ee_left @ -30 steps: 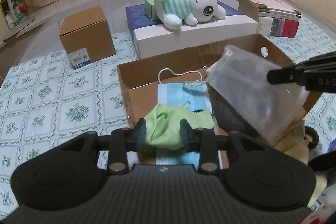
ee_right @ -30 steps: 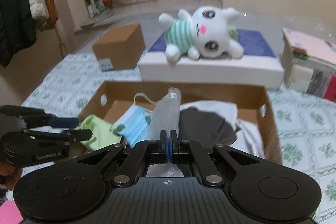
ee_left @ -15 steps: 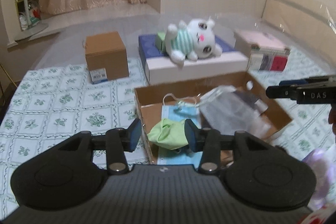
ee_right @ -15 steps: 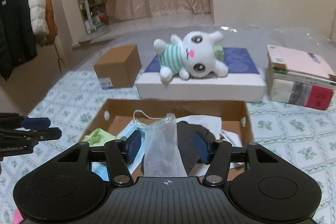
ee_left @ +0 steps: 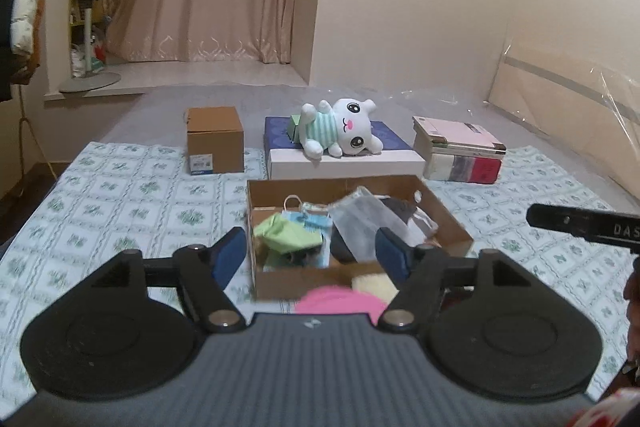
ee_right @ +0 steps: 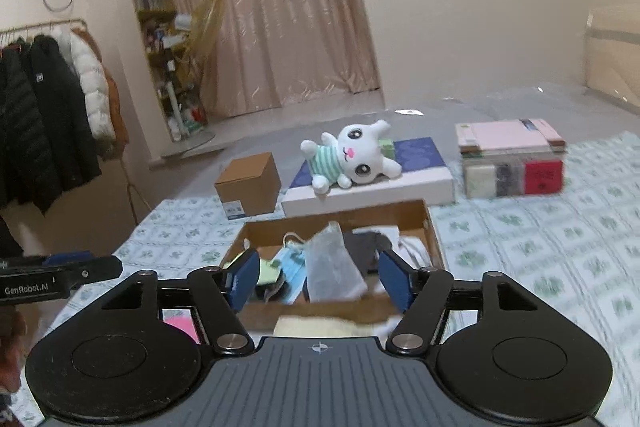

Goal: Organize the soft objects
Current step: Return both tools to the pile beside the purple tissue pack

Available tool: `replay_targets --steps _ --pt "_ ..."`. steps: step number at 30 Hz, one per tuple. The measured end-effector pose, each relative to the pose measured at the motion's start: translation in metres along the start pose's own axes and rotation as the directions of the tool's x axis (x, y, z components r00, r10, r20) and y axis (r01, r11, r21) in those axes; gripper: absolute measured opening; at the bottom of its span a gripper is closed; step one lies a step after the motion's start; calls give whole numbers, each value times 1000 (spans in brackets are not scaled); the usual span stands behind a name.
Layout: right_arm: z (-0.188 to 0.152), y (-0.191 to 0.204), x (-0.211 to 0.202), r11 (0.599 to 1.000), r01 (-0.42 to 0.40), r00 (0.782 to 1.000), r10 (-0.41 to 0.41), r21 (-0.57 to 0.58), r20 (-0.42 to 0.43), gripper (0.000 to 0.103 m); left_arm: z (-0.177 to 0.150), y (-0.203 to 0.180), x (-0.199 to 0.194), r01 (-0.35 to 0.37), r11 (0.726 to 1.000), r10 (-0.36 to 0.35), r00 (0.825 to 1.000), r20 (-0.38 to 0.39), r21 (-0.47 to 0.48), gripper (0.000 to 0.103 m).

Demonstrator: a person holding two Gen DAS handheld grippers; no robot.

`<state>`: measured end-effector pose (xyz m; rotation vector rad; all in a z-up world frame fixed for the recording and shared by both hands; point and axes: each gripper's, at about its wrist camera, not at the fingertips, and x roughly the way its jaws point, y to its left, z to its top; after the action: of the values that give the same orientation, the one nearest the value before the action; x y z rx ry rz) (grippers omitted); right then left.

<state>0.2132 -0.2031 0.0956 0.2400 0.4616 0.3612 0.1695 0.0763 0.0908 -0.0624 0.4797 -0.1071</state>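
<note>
An open cardboard box [ee_left: 296,281] [ee_right: 340,211] lies on the patterned mat. Inside it are a green cloth [ee_left: 286,233] [ee_right: 266,273], a blue face mask [ee_left: 316,221] [ee_right: 292,263], a clear plastic bag [ee_left: 360,223] [ee_right: 332,263] and a dark cloth [ee_left: 400,207] [ee_right: 364,247]. My left gripper [ee_left: 312,253] hangs back from the box, its jaws opening with nothing between them. My right gripper [ee_right: 319,277] is likewise drawn back, its jaws opening and empty. Something pink [ee_left: 340,301] and something cream [ee_left: 370,283] lie just in front of the box.
A white plush toy [ee_left: 344,127] [ee_right: 352,155] lies on a flat white box [ee_left: 344,163]. A small brown carton [ee_left: 214,143] stands to its left and a stack of books [ee_left: 460,151] to its right. Coats [ee_right: 40,115] hang at the far left.
Both grippers pulled back and up from the box. The left let go of the green cloth and the right released the clear bag; both jaws have spread apart.
</note>
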Motion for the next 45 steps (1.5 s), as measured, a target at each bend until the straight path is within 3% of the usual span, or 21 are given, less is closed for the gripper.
replay_targets --steps 4,9,22,45 --pt "-32 5 -34 999 35 999 -34 -6 16 71 -22 -8 -33 -20 1000 21 1000 22 -23 83" --pt "-67 3 -66 999 54 999 -54 4 5 75 -50 -18 -65 -57 997 59 997 39 -53 90" --pt "-115 -16 -100 994 99 992 -95 37 -83 75 -123 -41 -84 -75 993 67 994 -90 -94 91" --pt "-128 -48 -107 985 147 984 -137 91 -112 75 -141 -80 -60 -37 995 23 988 -156 -89 91"
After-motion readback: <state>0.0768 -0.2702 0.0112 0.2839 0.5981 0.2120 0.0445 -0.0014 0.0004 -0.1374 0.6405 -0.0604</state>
